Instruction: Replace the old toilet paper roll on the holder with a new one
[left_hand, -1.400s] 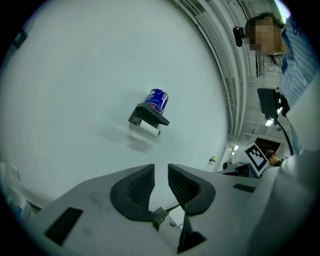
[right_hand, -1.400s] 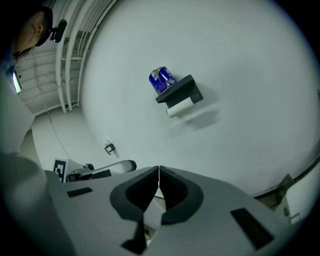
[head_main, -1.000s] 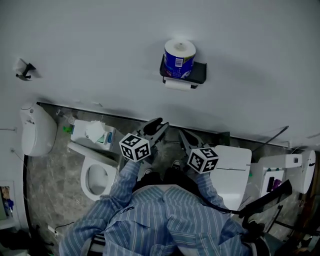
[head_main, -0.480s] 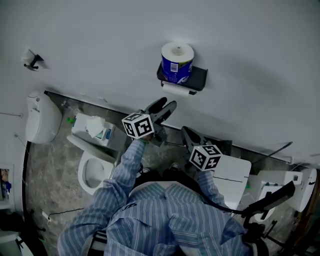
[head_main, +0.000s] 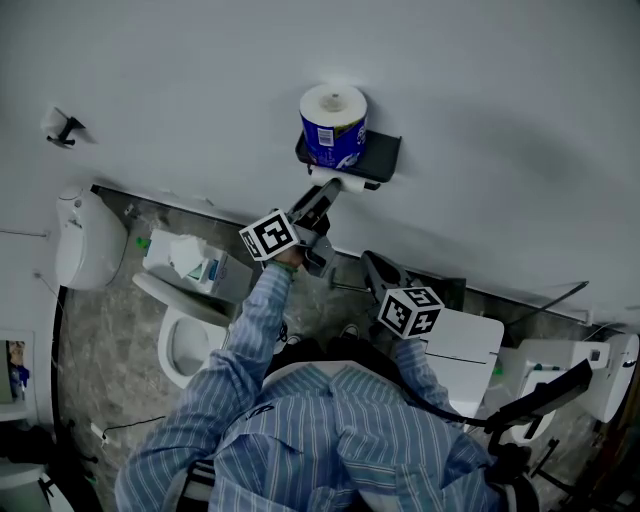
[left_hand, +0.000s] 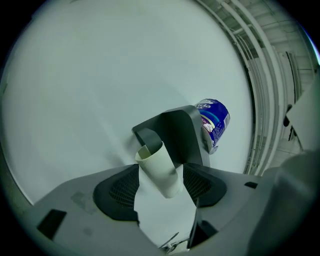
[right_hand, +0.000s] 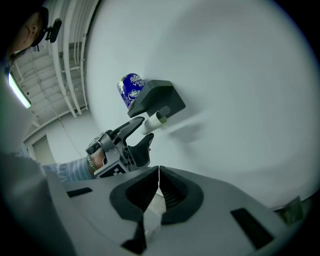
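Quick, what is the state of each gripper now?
Left gripper: jaws just opened, open around the empty cardboard tube, not pressing it.
Right gripper: shut, empty.

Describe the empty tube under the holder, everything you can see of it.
The tube is a bare, off-white cardboard core with no paper left on it. It is hollow, and one open end shows. It lies level just beneath the dark holder. It stands between the fingers of the left gripper, which have just been opening; they flank it on both sides without clamping it.
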